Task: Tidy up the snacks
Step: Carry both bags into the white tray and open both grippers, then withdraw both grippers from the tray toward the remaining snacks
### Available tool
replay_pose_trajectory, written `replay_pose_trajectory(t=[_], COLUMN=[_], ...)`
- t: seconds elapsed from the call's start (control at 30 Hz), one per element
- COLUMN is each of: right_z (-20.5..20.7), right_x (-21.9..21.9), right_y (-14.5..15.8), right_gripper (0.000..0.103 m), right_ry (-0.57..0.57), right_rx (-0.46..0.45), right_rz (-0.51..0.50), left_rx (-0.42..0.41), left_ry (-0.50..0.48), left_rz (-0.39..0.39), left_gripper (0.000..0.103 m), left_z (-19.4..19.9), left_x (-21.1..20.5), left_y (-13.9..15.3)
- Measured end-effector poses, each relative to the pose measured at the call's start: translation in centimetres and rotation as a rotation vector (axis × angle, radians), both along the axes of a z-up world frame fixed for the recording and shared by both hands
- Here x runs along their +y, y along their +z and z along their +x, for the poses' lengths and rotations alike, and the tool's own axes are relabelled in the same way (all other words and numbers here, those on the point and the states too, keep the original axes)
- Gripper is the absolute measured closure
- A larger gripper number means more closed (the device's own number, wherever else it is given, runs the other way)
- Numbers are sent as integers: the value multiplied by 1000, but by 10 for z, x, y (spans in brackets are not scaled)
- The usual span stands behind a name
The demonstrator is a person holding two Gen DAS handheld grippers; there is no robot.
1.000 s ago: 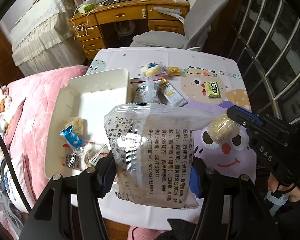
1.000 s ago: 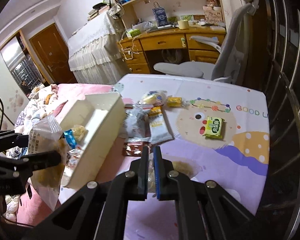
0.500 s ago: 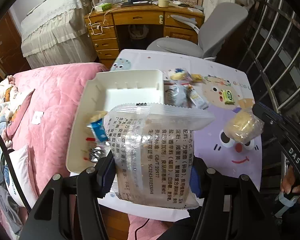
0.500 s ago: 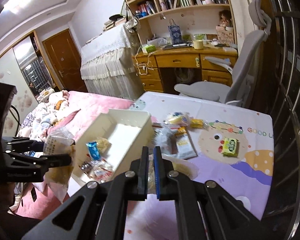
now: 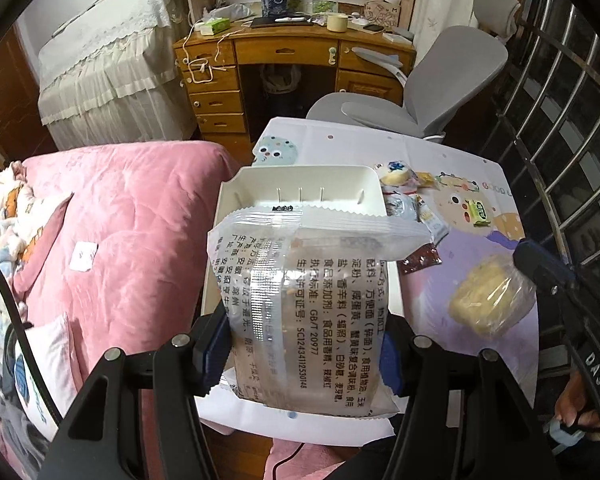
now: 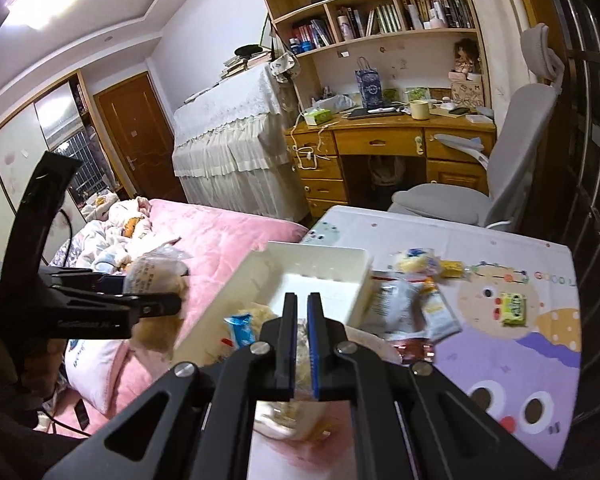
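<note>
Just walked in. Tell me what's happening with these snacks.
A person is sorting snacks with a gripper in each hand. The left gripper is shut on a big noodle packet, held above the white bin. The right gripper clamps a small wrapped pastry. More snacks lie loose on the cartoon tablecloth beside the bin.

You are working in a home bedroom: a bed with a pink quilt [image 5: 132,232] lies on your left, and a bench under a cartoon-print cloth [image 6: 512,304] stands just beside it. At the far wall you can see a wooden desk [image 6: 388,148] with drawers, a bookshelf [image 6: 384,12] full of books above it, a grey swivel chair [image 6: 492,168] and a wooden door [image 6: 136,140].
</note>
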State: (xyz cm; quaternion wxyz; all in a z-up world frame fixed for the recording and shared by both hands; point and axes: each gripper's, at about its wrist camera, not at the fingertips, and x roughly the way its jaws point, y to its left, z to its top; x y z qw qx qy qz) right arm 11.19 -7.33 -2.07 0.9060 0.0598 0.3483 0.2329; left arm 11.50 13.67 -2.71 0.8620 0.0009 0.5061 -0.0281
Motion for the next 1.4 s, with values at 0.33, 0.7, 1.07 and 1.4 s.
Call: replay_pose_trajectory(t=[0.33, 0.7, 1.07, 1.4], right_z=[-7, -15, -24, -21], right_x=[68, 92, 73, 32], right_y=[-1, -24, -40, -48], right_gripper=[102, 101, 101, 73], right_ry=[-45, -214, -341, -412], right_rx=[-23, 83, 210, 263], right_rz=[16, 16, -36, -44], left_rx=[-40, -36, 39, 59], left_ry=[-130, -253, -342, -378], left_rz=[-19, -31, -81, -71], left_gripper=[30, 22, 22, 17], left_z=[13, 27, 39, 61], left_x=[45, 62, 35, -15], left_y=[2, -4, -21, -20])
